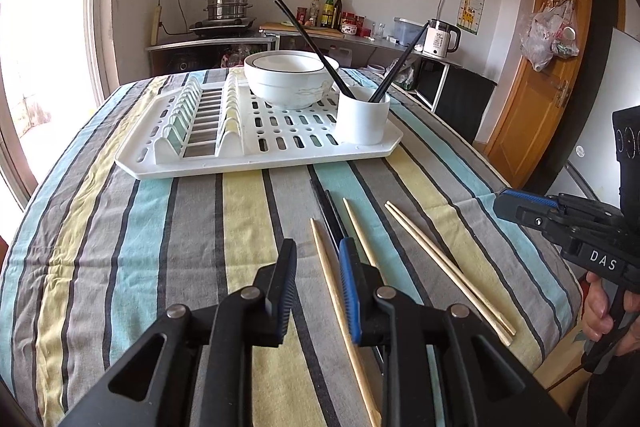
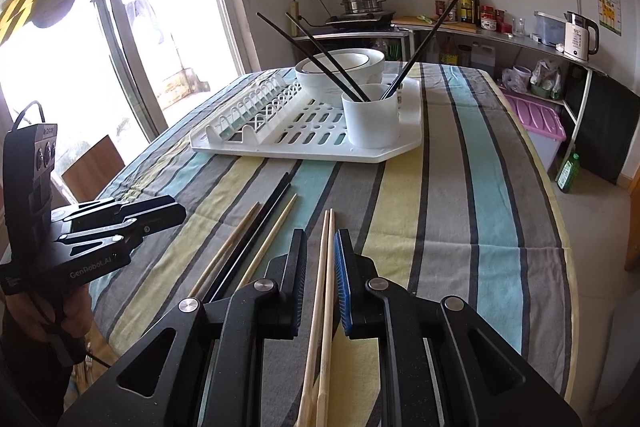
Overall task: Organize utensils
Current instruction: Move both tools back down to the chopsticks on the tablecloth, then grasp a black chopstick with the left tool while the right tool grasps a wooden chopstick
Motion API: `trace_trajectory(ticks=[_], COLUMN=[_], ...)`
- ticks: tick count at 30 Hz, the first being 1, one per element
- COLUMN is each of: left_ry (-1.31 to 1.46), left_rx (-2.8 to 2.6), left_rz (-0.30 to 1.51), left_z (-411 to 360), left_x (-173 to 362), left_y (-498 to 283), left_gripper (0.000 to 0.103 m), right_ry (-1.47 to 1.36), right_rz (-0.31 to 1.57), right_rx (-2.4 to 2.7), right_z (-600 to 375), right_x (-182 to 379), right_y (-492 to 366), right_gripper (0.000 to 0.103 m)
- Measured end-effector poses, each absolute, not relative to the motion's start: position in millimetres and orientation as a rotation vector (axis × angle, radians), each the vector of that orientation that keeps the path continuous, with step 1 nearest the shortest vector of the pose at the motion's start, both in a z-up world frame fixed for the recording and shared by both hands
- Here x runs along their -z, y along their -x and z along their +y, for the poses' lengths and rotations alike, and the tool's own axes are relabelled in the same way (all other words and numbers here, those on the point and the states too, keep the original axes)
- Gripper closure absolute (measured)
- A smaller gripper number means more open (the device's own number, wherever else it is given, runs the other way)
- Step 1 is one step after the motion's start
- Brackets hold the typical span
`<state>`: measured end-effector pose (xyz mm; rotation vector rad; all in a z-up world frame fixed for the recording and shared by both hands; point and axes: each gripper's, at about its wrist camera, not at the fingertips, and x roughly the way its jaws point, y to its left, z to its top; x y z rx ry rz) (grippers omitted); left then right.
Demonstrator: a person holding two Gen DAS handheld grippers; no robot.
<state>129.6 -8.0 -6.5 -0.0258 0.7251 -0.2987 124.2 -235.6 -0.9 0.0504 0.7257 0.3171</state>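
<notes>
Several chopsticks lie loose on the striped tablecloth: wooden ones [image 1: 444,263] [image 2: 326,267] and a black pair [image 1: 330,215] [image 2: 256,227]. A white cup [image 1: 363,119] [image 2: 372,119] on the white drying rack [image 1: 248,143] [image 2: 304,143] holds three black chopsticks. My left gripper [image 1: 318,255] is open above a wooden chopstick [image 1: 332,287]. My right gripper [image 2: 320,247] is open with a wooden pair lying between its fingers below. Each gripper also shows in the other's view, the right [image 1: 520,207], the left [image 2: 160,215].
A white bowl [image 1: 290,77] [image 2: 340,71] sits on the rack behind the cup. The table edge [image 2: 568,267] runs along the right. A counter with a steamer pot [image 1: 228,3], bottles and a kettle [image 1: 440,37] stands behind. A door [image 1: 540,67] is at right.
</notes>
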Motion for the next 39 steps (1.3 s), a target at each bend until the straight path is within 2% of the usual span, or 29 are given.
trace_trajectory(ticks=[13,30,32,39], left_ry=[0.004,0.011,0.021,-0.052], left_rx=[0.295,0.291,0.299,0.268], left_rz=[0.831,0.887,0.906,0.888], left_z=[-18.2,-21.2,-23.2,-32.5], left_x=[32.8,48.7,51.2,52.0], left_y=[-158.2,-175.9,-179.7,-181.6], left_gripper=[0.079,0.079,0.077,0.076], right_ry=[0.017,-0.038,-0.046,-0.037], right_rz=[0.856,0.898,0.903,0.92], right_rx=[-0.314,-0.382,-0.379,-0.369], right_z=[-220.0,-184.9,-185.5,-182.1], right_x=[36.8,42.0,42.8,44.3], right_y=[-164.5,-198.1,-199.7,-201.4], right_gripper=[0.089,0.089,0.089,0.089])
